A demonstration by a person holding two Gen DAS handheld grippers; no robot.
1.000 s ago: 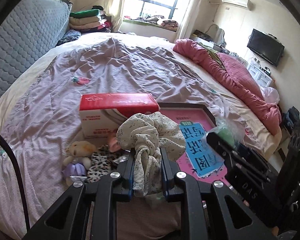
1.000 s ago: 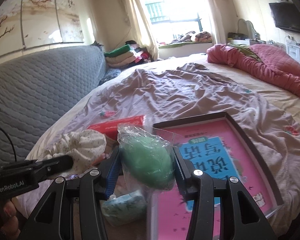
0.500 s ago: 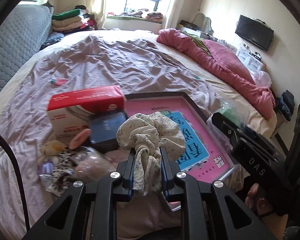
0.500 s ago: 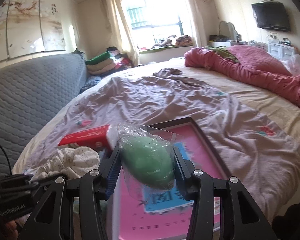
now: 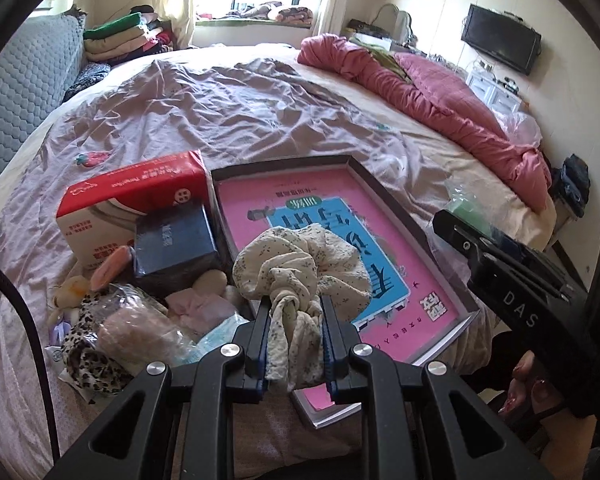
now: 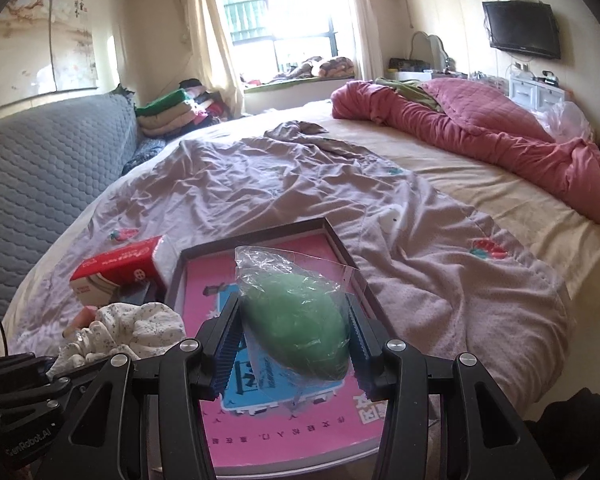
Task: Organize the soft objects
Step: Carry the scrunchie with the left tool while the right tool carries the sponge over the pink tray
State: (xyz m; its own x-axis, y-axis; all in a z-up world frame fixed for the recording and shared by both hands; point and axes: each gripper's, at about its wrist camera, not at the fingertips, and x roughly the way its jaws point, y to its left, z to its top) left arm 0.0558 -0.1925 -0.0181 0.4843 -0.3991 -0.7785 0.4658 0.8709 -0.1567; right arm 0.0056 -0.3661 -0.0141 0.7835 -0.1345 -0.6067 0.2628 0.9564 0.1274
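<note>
My left gripper (image 5: 294,312) is shut on a cream floral scrunchie (image 5: 300,264) and holds it above the near edge of the pink box lid (image 5: 428,280). My right gripper (image 6: 292,316) is shut on a green soft thing in a clear bag (image 6: 296,320), above the same pink lid (image 6: 300,436). The scrunchie (image 6: 136,324) and the left gripper also show at the lower left of the right wrist view. The right gripper's body (image 5: 512,272) crosses the right of the left wrist view.
Left of the lid lie a red and white tissue box (image 5: 132,204), a dark blue box (image 5: 172,244), a leopard scrunchie (image 5: 88,344), a small plush toy (image 5: 70,288) and bagged soft items (image 5: 140,332). A red quilt (image 6: 480,136) lies at the far right.
Both grippers have pulled back and swung right with their loads; the pink lid now lies under them and the pile of soft items shows at the left.
</note>
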